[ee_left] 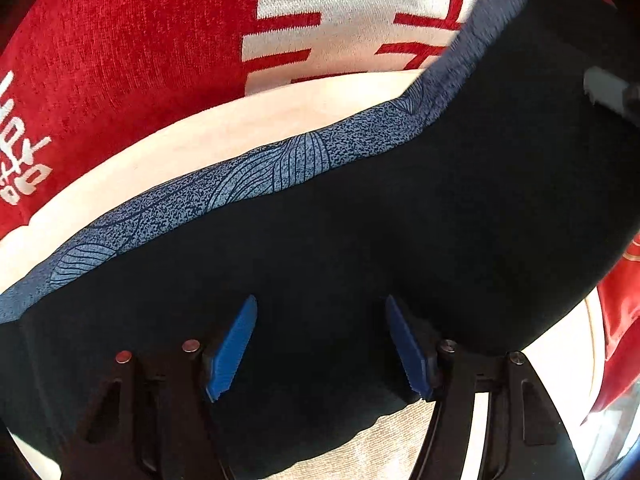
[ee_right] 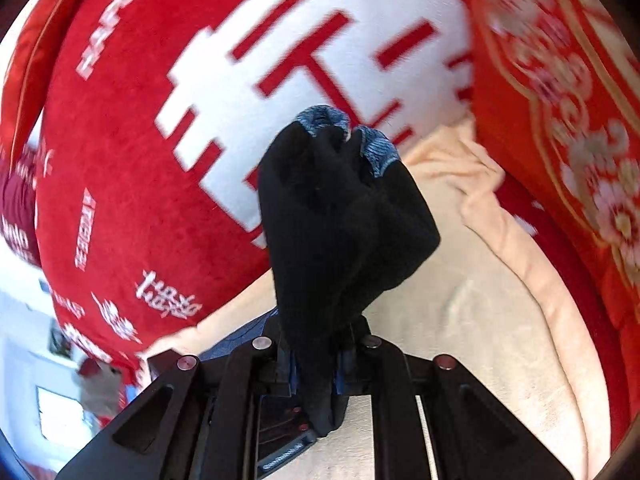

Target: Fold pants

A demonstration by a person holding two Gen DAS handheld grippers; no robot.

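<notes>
My right gripper (ee_right: pixel 314 364) clenched on bunched pants (ee_right: pixel 340 216), lifted above cream blanket (ee_right: pixel 480 320). My left gripper (ee_left: pixel 320 344) spread wide over pants, grasping nothing. I'd carry fold flat, align edges before release.

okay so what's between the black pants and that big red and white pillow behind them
In the left wrist view, a bare strip of cream blanket separates the black pants from the red and white pillow.

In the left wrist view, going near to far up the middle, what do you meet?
Left gripper, open → black pants → their blue patterned band → cream blanket → red and white cushion.
</notes>
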